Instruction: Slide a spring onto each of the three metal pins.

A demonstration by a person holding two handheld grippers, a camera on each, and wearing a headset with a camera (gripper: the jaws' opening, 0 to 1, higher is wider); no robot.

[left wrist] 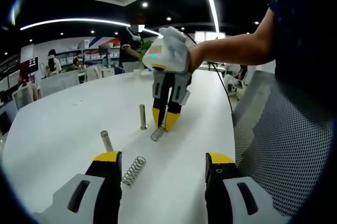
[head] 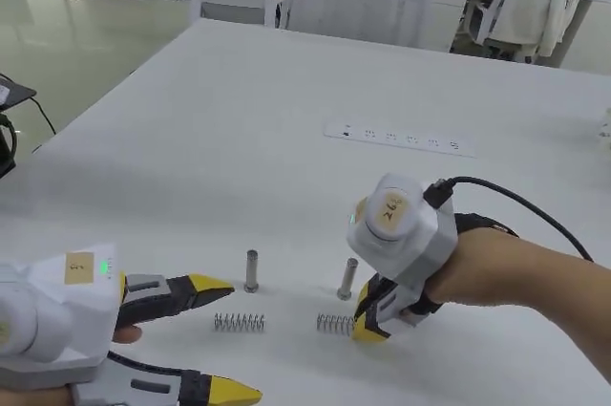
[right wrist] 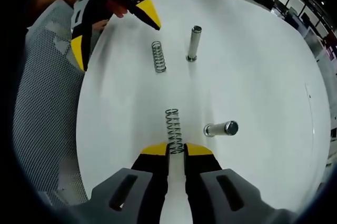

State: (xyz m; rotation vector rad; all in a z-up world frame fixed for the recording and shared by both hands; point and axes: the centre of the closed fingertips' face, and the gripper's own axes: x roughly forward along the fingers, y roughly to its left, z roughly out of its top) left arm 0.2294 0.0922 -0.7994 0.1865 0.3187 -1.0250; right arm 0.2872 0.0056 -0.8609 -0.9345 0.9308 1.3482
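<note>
Your right tongs [right wrist: 177, 149] are pressed together on the near end of the first spring [right wrist: 173, 126]. In the right gripper view it runs away from the yellow tips toward 12 o'clock and seems to lie flat on the white worktop [head: 286, 119]. In the head view that spring sits at about 7 o'clock of the right pin [head: 347, 279], just beside its foot, and the pin stands upright. The left pin [head: 251, 270] is upright too, and the second spring [head: 239, 322] lies loose at its 6 o'clock, near but apart. Your left tongs [left wrist: 163, 158] are spread wide and hold nothing (in the left gripper view the loose spring lies just ahead, nearer one yellow tip); they reach in from 8 o'clock in the head view. A socket strip [head: 396, 137] lies well beyond the pins at 12 o'clock.
</note>
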